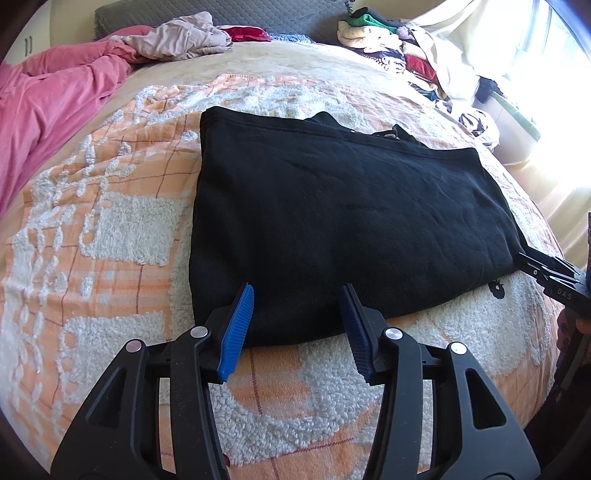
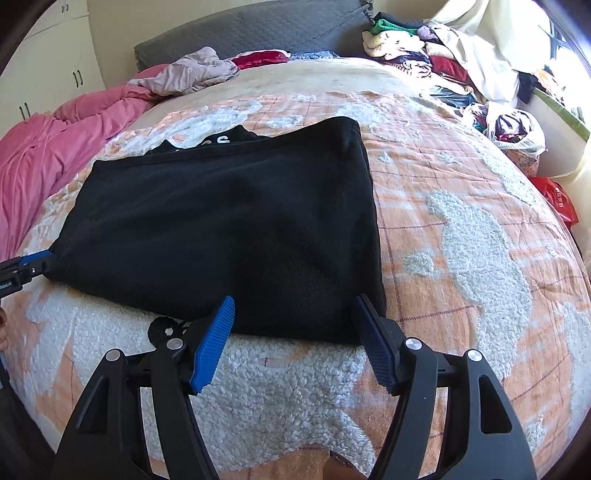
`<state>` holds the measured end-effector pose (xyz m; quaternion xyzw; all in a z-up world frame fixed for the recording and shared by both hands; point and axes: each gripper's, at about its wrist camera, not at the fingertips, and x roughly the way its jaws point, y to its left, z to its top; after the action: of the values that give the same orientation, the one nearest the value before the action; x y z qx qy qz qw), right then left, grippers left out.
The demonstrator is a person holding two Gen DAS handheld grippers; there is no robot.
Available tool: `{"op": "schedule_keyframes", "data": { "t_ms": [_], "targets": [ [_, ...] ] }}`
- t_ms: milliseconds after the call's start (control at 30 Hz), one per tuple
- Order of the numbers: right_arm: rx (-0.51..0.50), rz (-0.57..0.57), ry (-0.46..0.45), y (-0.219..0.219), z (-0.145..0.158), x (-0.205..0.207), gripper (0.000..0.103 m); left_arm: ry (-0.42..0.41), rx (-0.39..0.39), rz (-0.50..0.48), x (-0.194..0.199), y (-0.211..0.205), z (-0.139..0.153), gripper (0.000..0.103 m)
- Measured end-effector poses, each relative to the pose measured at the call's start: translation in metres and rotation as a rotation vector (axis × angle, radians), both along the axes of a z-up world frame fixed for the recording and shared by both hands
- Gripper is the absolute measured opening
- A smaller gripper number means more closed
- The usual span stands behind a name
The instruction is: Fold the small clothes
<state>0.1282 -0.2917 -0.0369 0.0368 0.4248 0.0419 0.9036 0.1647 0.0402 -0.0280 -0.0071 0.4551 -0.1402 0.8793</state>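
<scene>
Black garment, folded flat into a rough rectangle, lies on the bed's orange-and-white tufted blanket. It fills the centre of the left wrist view and sits centre-left in the right wrist view. White lettering shows on a layer peeking out at its far edge in the right wrist view, upper left of centre; not legible in full.

Left claw: released, blue pads spread wide. Tips sit at the near hem of the garment, lower centre of frame, straddling the cloth edge; contact with the fabric cannot be told. Nothing between the pads but cloth and blanket below.

Right claw: released as well, pads apart, tips at the near edge of the garment by its right-hand corner, lower centre of frame. In the left wrist view the same claw appears at the right edge, just beside the garment's right corner.

Left claw also shows at the left edge of the right wrist view, at the garment's left corner.

Surroundings: pink duvet bunched at upper left; beige crumpled garment at top; grey quilted headboard behind; heap of mixed clothes at upper right, near the bright window. Red bag at right edge of the right wrist view.
</scene>
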Motion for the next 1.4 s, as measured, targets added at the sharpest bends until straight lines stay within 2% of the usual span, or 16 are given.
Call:
{"op": "schedule_keyframes", "data": {
  "t_ms": [333, 500, 567, 667, 700, 767, 833, 933, 1067, 1233, 1400],
  "targets": [
    [-0.044, 0.024, -0.021, 0.013, 0.004, -0.005, 0.068, 0.014, -0.021, -0.014, -0.002, 0.005, 0.004, 0.046],
    [-0.046, 0.038, -0.025, 0.02, 0.006, -0.008, 0.068, 0.02, -0.042, -0.02, -0.003, 0.009, 0.008, 0.053],
    [-0.038, 0.048, -0.031, 0.022, 0.008, -0.009, 0.068, 0.011, -0.031, 0.0, -0.003, 0.012, 0.012, 0.063],
    [-0.029, 0.085, -0.049, 0.031, 0.012, -0.012, 0.068, 0.004, -0.03, 0.024, -0.003, 0.02, 0.015, 0.063],
    [-0.032, 0.099, -0.055, 0.035, 0.013, -0.013, 0.07, 0.004, -0.03, 0.032, -0.002, 0.023, 0.016, 0.063],
    [-0.035, 0.13, -0.07, 0.046, 0.016, -0.015, 0.084, 0.003, -0.026, 0.047, 0.0, 0.027, 0.016, 0.066],
    [-0.045, 0.164, -0.086, 0.059, 0.019, -0.018, 0.084, 0.0, -0.024, 0.062, 0.001, 0.032, 0.018, 0.073],
    [-0.078, 0.21, -0.117, 0.081, 0.023, -0.022, 0.086, -0.011, -0.015, 0.079, 0.002, 0.037, 0.021, 0.076],
    [-0.116, 0.286, -0.144, 0.112, 0.026, -0.026, 0.09, -0.021, -0.009, 0.108, 0.003, 0.044, 0.023, 0.091],
    [-0.206, 0.366, -0.171, 0.151, 0.023, -0.029, 0.093, -0.024, 0.003, 0.142, 0.005, 0.053, 0.024, 0.093],
    [-0.236, 0.425, -0.173, 0.183, 0.017, -0.026, 0.095, -0.029, 0.009, 0.189, 0.008, 0.066, 0.026, 0.093]
  ]
}}
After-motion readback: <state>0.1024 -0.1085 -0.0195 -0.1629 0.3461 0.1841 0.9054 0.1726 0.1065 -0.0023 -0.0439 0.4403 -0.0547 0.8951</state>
